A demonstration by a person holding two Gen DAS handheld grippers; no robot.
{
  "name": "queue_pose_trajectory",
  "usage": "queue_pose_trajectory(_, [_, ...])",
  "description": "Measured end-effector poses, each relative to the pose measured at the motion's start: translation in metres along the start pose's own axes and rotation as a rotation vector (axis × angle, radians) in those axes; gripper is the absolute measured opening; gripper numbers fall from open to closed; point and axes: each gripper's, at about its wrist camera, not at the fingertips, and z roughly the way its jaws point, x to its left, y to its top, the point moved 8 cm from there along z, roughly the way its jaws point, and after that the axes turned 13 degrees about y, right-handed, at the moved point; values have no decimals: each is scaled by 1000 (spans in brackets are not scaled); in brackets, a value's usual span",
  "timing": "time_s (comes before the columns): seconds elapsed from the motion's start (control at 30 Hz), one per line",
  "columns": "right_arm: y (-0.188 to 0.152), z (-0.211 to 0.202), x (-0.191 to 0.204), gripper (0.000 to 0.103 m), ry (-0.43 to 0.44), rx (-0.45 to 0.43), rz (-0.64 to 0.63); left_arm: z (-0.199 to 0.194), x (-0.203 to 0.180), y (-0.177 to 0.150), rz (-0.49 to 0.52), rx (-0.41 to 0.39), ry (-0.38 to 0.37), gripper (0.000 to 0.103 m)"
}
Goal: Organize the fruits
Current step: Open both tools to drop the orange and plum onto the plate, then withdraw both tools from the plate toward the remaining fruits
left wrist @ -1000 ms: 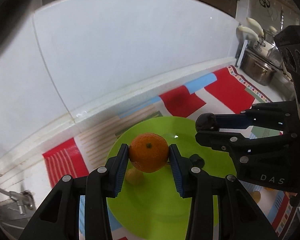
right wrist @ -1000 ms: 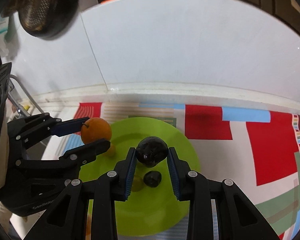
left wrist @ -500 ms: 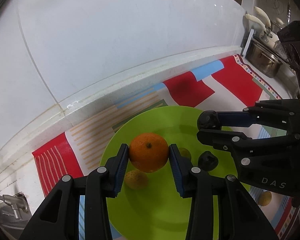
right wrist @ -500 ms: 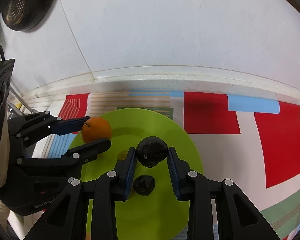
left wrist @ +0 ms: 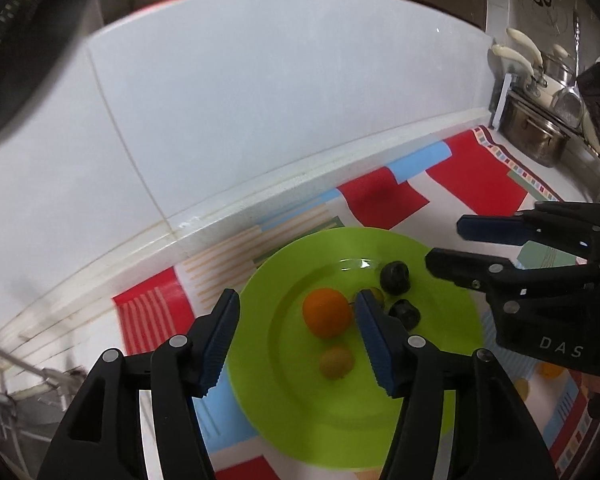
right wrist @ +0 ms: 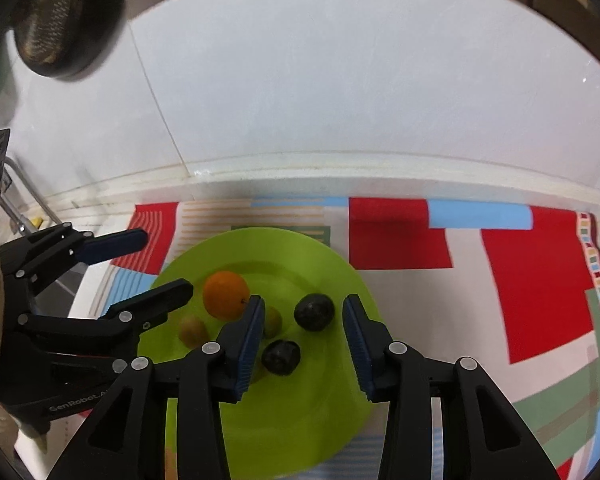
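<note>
A lime-green plate (left wrist: 300, 408) (right wrist: 284, 412) lies on a colourful patterned mat. On it rest an orange (left wrist: 327, 313) (right wrist: 225, 295), two dark plums (left wrist: 395, 278) (left wrist: 405, 314) (right wrist: 314, 313) (right wrist: 281, 357) and two small yellow-green fruits (left wrist: 336, 362) (right wrist: 193, 330). My left gripper (left wrist: 296, 334) is open and empty, above the orange. My right gripper (right wrist: 304, 340) is open and empty, above the farther dark plum. Each gripper also shows in the other's view, the right one (left wrist: 456, 246) and the left one (right wrist: 160, 262).
A white tiled wall stands close behind the mat (right wrist: 540, 280). Steel pots (left wrist: 536, 136) stand at the far right. A sink rack (left wrist: 4, 392) lies at the left. More small fruit (left wrist: 550, 370) lies on the mat under the right gripper's body.
Both grippers have opened. The orange left the left gripper and the dark plum left the right gripper; both now rest on the plate. Both grippers have pulled back and up.
</note>
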Motion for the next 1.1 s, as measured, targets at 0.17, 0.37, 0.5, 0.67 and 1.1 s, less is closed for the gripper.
queue_pose_trajectory(0.17, [2,-39,15,53,-20,-82,-14,-35,4,-1,-35,-36,21,71])
queue_pose_trajectory(0.37, [-1,-84,31,62,-51,-172,-41,-84,9,-2,-88,-108,64,82])
queue_pose_trajectory(0.5, [-8,-106,33,67,-49,-202,-28,-110,10,-6,-102,-149,116,88])
queue_pose_trajectory(0.67, [-19,-130,33,71,-72,-235,-22,-139,10,-18,-121,-186,165,92])
queue_pose_trajectory(1.1, [-69,-168,39,72,-129,-293,-64,-180,0,-80,-183,-189,246,96])
